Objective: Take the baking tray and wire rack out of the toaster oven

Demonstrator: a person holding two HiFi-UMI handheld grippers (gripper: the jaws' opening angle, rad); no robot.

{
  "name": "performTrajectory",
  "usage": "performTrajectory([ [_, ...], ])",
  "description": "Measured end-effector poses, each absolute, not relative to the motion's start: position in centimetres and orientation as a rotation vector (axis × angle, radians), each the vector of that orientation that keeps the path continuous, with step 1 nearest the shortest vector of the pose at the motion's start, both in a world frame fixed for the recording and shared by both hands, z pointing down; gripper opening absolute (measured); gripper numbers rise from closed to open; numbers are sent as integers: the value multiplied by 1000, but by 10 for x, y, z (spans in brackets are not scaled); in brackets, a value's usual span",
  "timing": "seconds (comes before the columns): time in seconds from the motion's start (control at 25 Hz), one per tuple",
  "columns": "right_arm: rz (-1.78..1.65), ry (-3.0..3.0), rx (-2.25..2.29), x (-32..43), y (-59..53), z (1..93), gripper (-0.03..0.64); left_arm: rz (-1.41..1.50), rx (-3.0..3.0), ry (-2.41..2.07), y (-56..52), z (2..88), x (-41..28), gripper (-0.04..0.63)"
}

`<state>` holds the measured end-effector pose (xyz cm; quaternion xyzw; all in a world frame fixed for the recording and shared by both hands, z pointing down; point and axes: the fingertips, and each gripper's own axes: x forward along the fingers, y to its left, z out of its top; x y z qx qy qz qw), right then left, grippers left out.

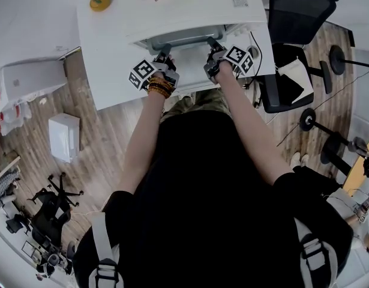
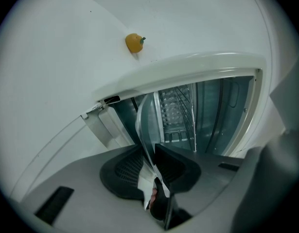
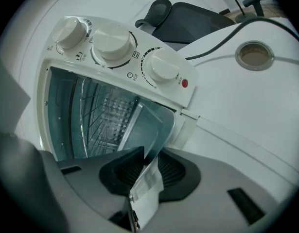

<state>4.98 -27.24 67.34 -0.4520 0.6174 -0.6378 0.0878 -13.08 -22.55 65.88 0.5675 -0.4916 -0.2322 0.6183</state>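
Right now my left tool and right tool are each clamped on the near rim of the shiny metal baking tray. It sits at the open mouth of the white toaster oven on the white bench, with the wire rack inside behind it.

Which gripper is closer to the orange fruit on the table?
Left. The left gripper, clamped on the baking tray's rim, sits on the orange fruit's side; the right gripper holds the rim's other end, farther off, near the knobs.
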Motion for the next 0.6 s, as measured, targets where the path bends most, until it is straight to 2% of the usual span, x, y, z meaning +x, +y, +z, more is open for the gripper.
performTrajectory([
  [0.6,-1915,1784,-1367,55,-259,676,95,-515,1328,-1109,-215,661,-127,84],
])
